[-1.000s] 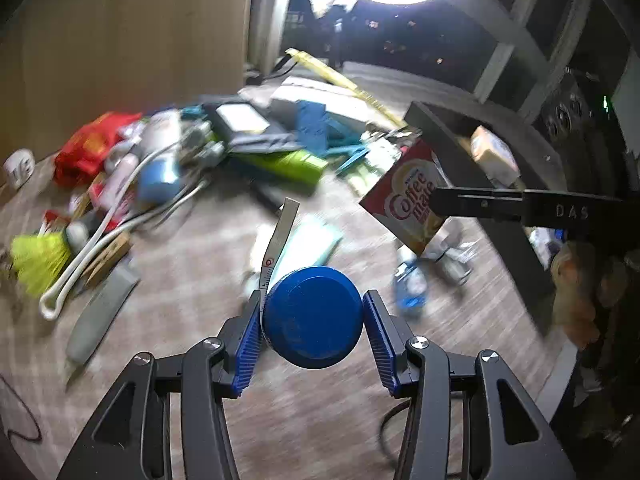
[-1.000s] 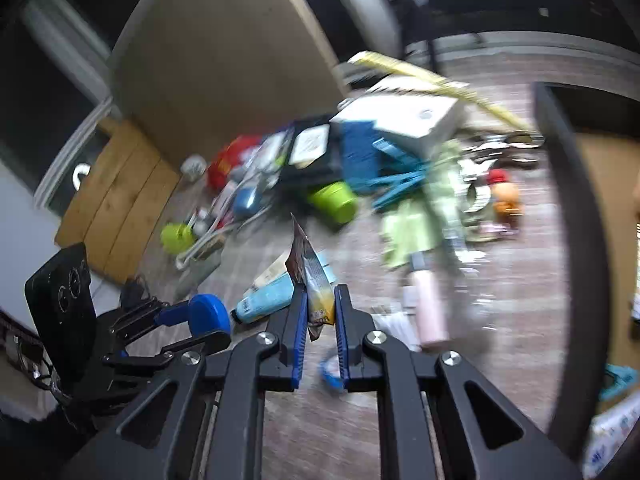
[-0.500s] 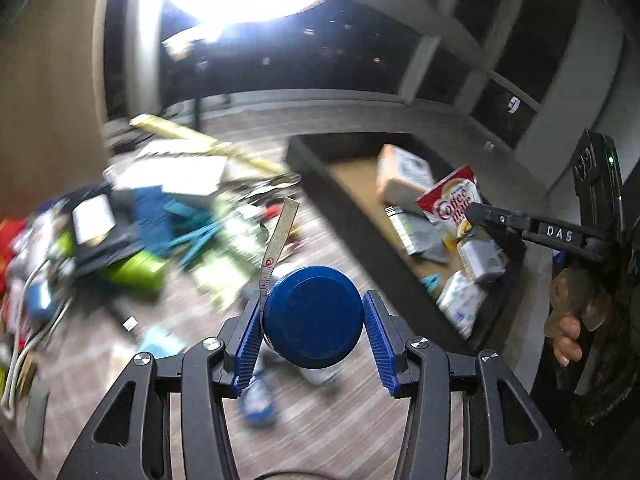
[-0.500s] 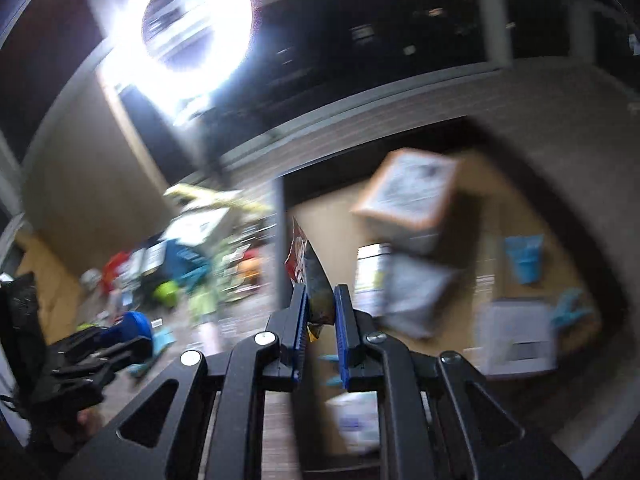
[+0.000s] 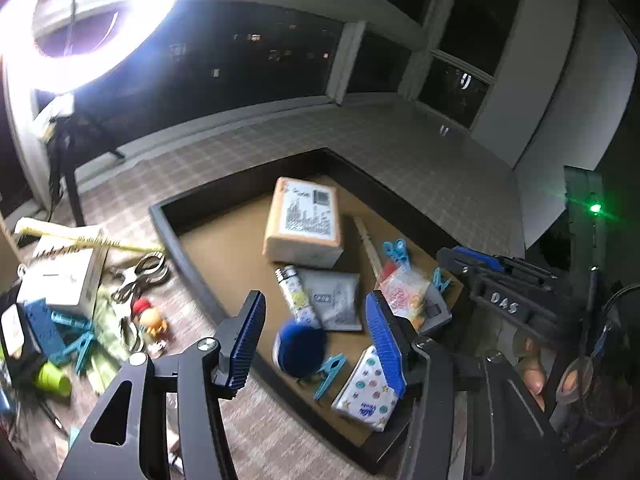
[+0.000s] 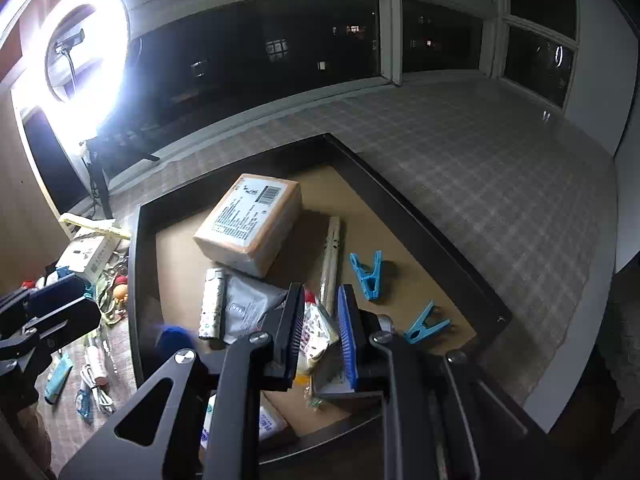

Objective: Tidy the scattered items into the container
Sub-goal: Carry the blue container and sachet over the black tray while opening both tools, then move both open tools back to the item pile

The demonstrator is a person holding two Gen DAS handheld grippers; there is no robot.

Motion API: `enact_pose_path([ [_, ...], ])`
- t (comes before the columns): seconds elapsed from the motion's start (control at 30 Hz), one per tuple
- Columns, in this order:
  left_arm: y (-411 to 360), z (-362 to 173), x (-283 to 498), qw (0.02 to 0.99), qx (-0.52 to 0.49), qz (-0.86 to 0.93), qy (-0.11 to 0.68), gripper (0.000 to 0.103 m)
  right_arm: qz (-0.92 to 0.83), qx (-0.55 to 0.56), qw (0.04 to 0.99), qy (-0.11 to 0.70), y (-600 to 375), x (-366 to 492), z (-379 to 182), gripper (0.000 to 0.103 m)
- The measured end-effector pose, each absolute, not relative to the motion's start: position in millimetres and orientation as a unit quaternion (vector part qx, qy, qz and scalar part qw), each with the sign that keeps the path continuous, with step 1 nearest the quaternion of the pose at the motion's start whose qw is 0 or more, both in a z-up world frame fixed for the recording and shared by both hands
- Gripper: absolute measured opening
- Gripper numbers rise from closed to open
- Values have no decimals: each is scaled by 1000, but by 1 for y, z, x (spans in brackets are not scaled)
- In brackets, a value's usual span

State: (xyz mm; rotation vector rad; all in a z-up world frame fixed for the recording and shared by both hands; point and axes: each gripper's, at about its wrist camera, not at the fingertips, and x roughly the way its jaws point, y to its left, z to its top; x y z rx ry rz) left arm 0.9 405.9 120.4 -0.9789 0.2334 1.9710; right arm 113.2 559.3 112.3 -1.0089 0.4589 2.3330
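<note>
The dark-walled container (image 5: 188, 264) with a brown floor lies below both grippers; it also shows in the right wrist view (image 6: 404, 196). My left gripper (image 5: 316, 328) is open over its near wall. The blue round tape measure (image 5: 300, 350) is blurred below the jaws, loose, inside the container; it shows blurred in the right wrist view (image 6: 172, 340). My right gripper (image 6: 320, 332) is open over the container, and the Coffee Mate sachet (image 6: 316, 332) lies beneath its jaws among the packets (image 5: 402, 294).
In the container lie a tan parcel (image 6: 250, 222), a grey pouch (image 5: 332, 300), a small tube (image 6: 212, 304), blue clothes pegs (image 6: 370, 268) and a tissue pack (image 5: 366, 392). Scattered items (image 5: 80, 308) lie left of it. A ring light (image 6: 76, 60) glares at the back left.
Both grippers swung from the scattered pile to over the container and opened. The left let go of the blue tape measure; the right let go of the Coffee Mate sachet.
</note>
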Motion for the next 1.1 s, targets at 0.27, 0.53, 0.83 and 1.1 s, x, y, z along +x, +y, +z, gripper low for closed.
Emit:
enact_pose_path([
  [0.27,390,121,-3,430,-386,810,97,51,872,-363,277,175,556,118,117,18],
  [0.53,338,114,-22,393,-387,828,97,51,886,-359,249,154,538,102,127,18],
  [0.83,217,108,-50,304,-402,861,64,51,908,-374,147,119,472,62,123,18],
  [1.1,113,76,-52,221,-432,874,39,51,903,-418,8,96,384,18,91,18],
])
